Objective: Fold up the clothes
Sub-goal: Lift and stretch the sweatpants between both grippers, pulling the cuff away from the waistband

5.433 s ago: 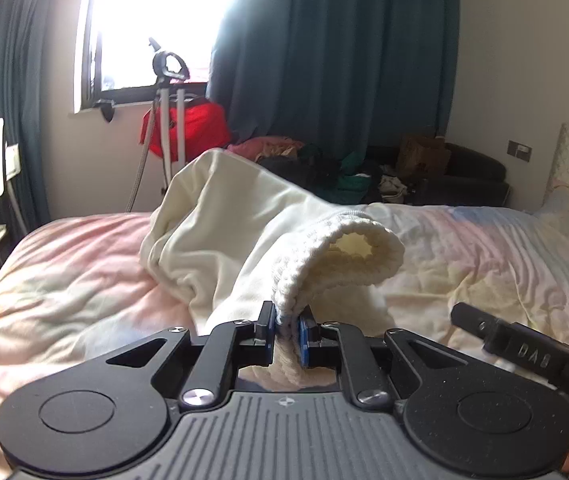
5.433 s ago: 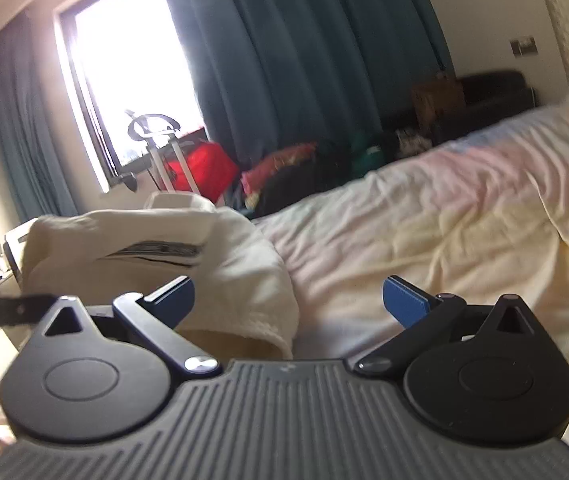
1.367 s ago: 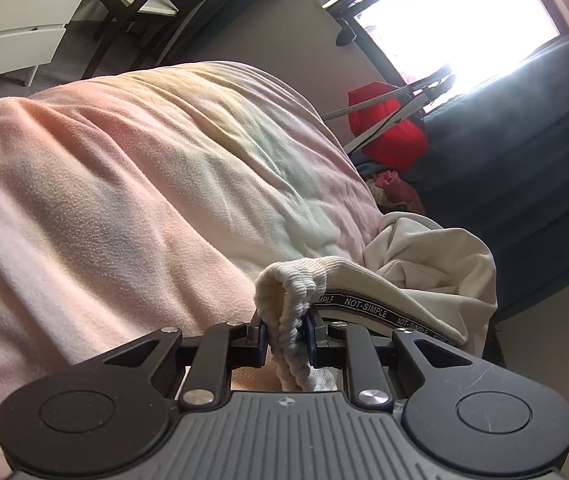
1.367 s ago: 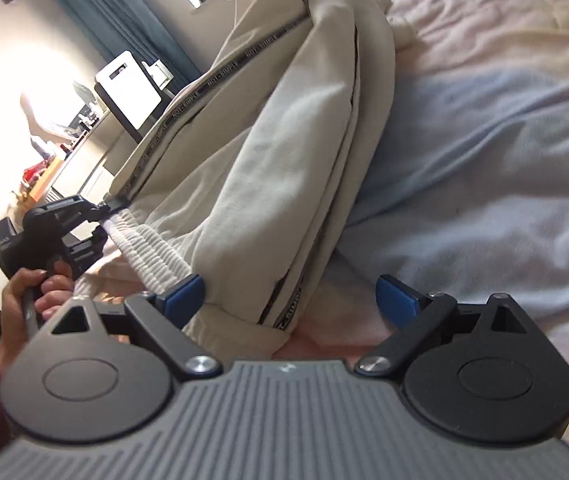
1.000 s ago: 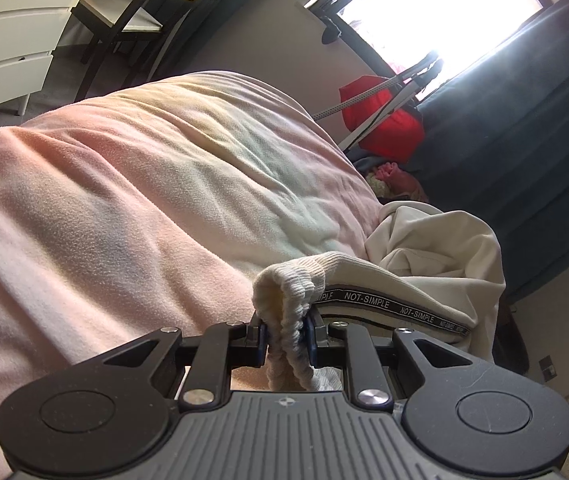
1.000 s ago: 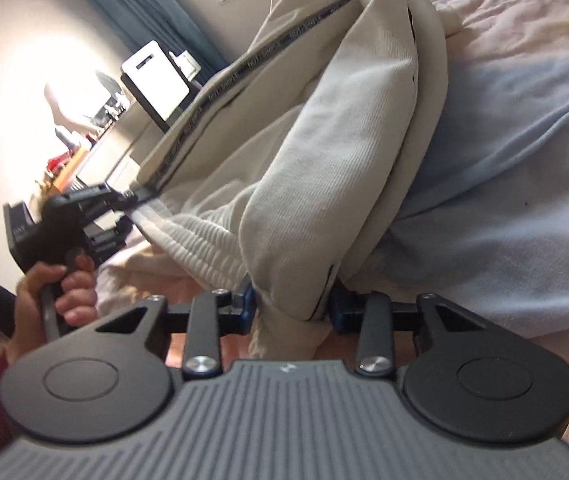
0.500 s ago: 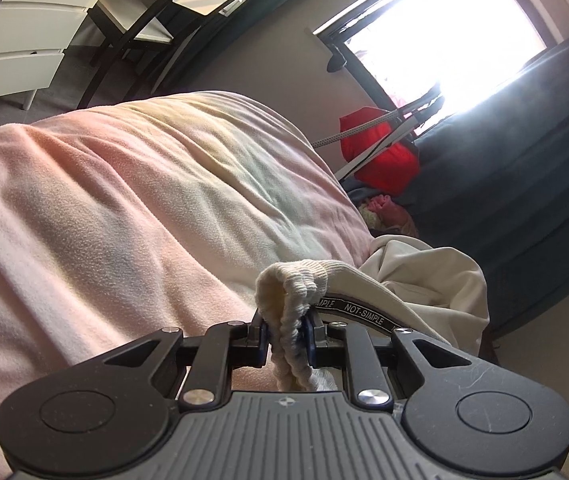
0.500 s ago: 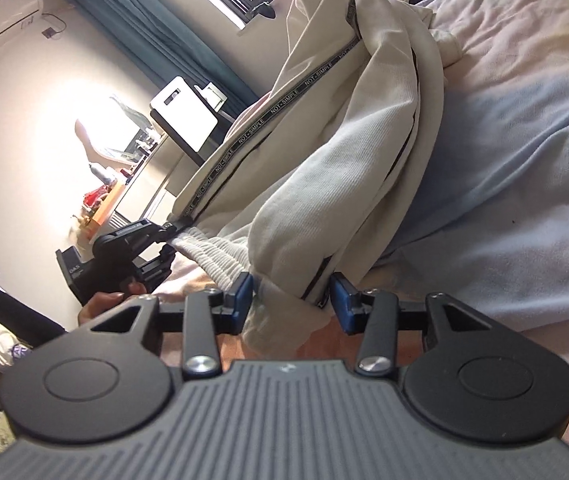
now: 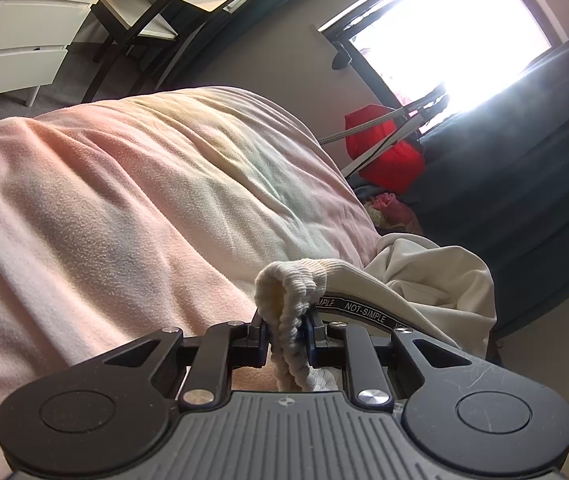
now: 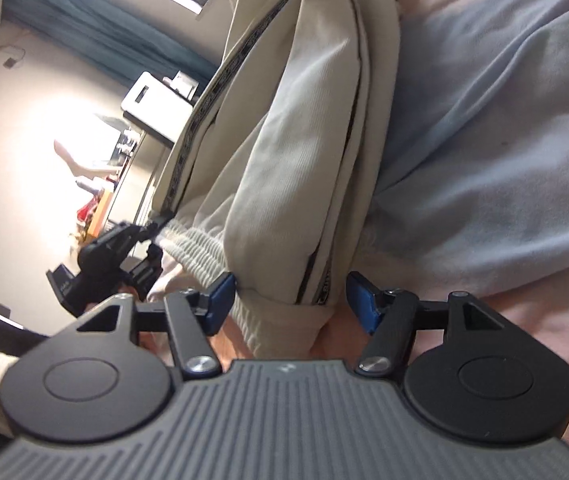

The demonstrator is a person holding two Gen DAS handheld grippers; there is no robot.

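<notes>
Over on the left, the left gripper (image 9: 287, 330) is pinched tight on the ribbed waistband (image 9: 290, 292) of the cream trousers (image 9: 424, 280), the elastic bunched into a thick loop that stands up between its blue pads. From that clamp the trousers trail away toward two o'clock across the pastel blanket (image 9: 124, 200), a black band printed NOT-SIMPLE (image 9: 364, 307) running along the cloth just past the fingers. Farther off at one o'clock a red bag (image 9: 380, 152) slumps under the bright window (image 9: 444, 32), with dark teal curtains (image 9: 524, 168) beside it; white drawers (image 9: 24, 48) stand at ten o'clock, shut, so their contents cannot be seen. From the right side the view is blurred. The right gripper (image 10: 289, 307) has its jaws spread apart, and a folded hem of the trousers (image 10: 304, 168) lies in the gap — the left pad is just beside the cloth, the right pad clear of it. The garment stretches up toward twelve o'clock over the blanket (image 10: 504, 160), here pale blue and pink. At nine o'clock the left gripper (image 10: 152, 236) shows again, gripping the waistband (image 10: 192, 250) end of the same trousers.
</notes>
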